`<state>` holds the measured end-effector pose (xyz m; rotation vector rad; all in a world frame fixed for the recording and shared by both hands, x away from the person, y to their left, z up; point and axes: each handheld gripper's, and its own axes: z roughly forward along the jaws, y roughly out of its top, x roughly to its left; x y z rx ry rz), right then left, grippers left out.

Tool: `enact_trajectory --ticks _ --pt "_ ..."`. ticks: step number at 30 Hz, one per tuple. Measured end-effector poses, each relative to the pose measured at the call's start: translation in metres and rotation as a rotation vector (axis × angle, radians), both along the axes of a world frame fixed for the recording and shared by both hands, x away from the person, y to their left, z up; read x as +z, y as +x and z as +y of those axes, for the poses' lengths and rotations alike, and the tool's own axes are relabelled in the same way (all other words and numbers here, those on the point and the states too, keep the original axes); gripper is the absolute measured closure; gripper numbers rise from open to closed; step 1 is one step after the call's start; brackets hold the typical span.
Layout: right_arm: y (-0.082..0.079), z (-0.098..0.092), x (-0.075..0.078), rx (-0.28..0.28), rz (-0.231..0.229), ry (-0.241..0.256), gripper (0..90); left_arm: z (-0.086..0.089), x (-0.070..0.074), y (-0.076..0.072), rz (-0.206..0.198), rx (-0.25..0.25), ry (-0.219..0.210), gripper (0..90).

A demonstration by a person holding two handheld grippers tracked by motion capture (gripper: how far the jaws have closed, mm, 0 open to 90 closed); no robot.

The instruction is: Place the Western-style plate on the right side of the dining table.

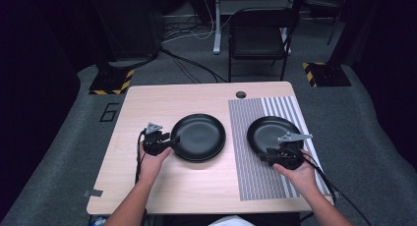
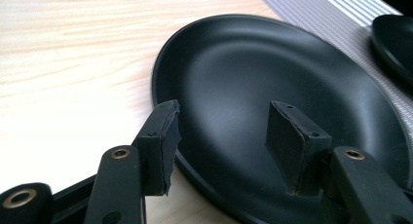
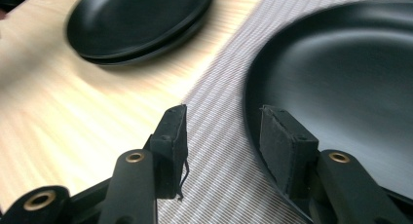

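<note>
Straddling the rims, both hand-held grippers were set for a pickup. The left hand-held gripper [image 1: 173, 139] sat at the left edge of the stack [image 1: 198, 137], two black plates nested on the bare wood of the desk [image 1: 147, 100]. In the left gripper view its jaws stood spread, one pad outside the rim over the wood, the other over the inside of the top plate [image 2: 272, 92], and nothing was pinched yet.

The right hand-held gripper [image 1: 272, 152] came in at the near edge of the single plate [image 1: 270, 130], which lay on the striped mat [image 1: 251, 152] at the right of the desk. Its jaws were spread too in the right gripper view, one pad over the mat [image 3: 214, 151], the other just inside the plate [image 3: 341, 87] rim.

To do this well, each outer pad probably needed to drop low enough to get under the lip, then close squarely across the rim, not at a slant. On the stack, the lower pad had to slip between the two plates if only the top one was wanted; that was the tricky bit. Glossy rims looked slippery, so a firm, deep bite and a level lift seemed wise.
</note>
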<state>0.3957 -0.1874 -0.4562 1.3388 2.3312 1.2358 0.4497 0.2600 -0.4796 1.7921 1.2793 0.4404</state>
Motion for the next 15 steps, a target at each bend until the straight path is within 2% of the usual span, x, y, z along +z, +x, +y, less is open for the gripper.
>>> enact_trajectory --ticks 2,3,5,6,9,11,12,14,15 --pt "-0.001 0.008 -0.002 0.027 0.004 0.021 52.3 0.004 -0.001 0.000 -0.010 0.020 -0.011 46.0" --pt "-0.002 0.013 -0.006 0.052 -0.017 0.028 52.2 0.007 -0.002 0.000 -0.005 0.032 -0.012 45.8" --pt "-0.002 0.014 -0.009 0.060 -0.022 0.026 52.2 0.009 -0.003 0.000 -0.001 0.039 -0.015 45.5" --pt "-0.002 0.017 -0.016 0.074 -0.017 0.009 52.2 0.011 -0.004 0.000 0.002 0.047 -0.014 45.3" --pt "-0.003 0.019 -0.022 0.096 -0.024 -0.051 52.2 0.016 -0.008 0.003 0.004 0.068 0.016 44.5" --pt "-0.004 0.020 -0.023 0.102 -0.019 -0.049 52.2 0.017 -0.008 0.003 0.008 0.078 0.020 44.3" --pt "-0.005 0.023 -0.024 0.126 -0.020 -0.025 51.5 0.020 -0.010 0.004 0.014 0.088 0.014 44.2" --pt "-0.006 0.024 -0.025 0.142 -0.023 -0.015 51.5 0.021 -0.011 0.005 0.017 0.097 0.015 44.1" --pt "-0.007 0.025 -0.026 0.155 -0.024 -0.013 51.5 0.023 -0.012 0.007 0.019 0.111 0.034 44.1"
